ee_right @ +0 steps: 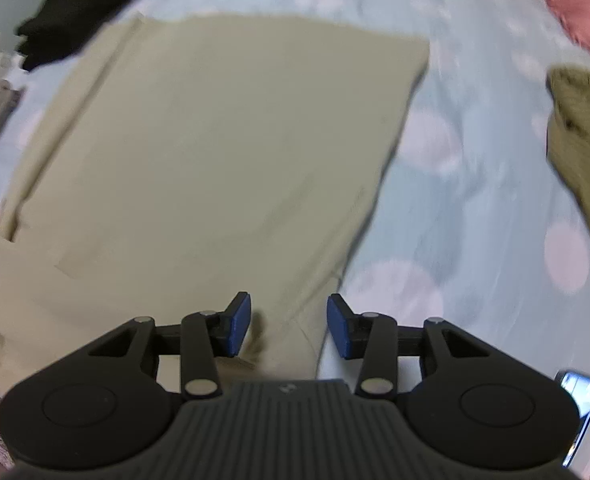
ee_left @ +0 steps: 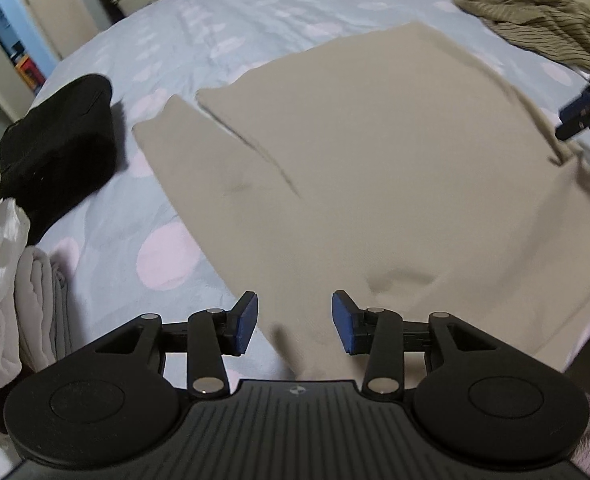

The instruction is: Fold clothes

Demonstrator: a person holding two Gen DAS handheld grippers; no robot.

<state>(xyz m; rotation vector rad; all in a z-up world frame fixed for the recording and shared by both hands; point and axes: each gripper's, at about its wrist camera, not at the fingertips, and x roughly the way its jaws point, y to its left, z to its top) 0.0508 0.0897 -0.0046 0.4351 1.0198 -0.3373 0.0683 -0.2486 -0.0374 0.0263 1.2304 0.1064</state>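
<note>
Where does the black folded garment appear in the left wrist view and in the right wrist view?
Left wrist view: the black folded garment lies at the left edge, left of the beige garment.
Right wrist view: the black folded garment lies at the top left corner, above the beige garment.
Shared landmark: the olive ribbed garment on the right side of both views.

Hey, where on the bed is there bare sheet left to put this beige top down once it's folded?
Free: the dotted sheet between the beige garment and the olive ribbed knit, and the stretch beyond the garment's far edge. Crowded: the left side, with the black pile and white stack.
</note>
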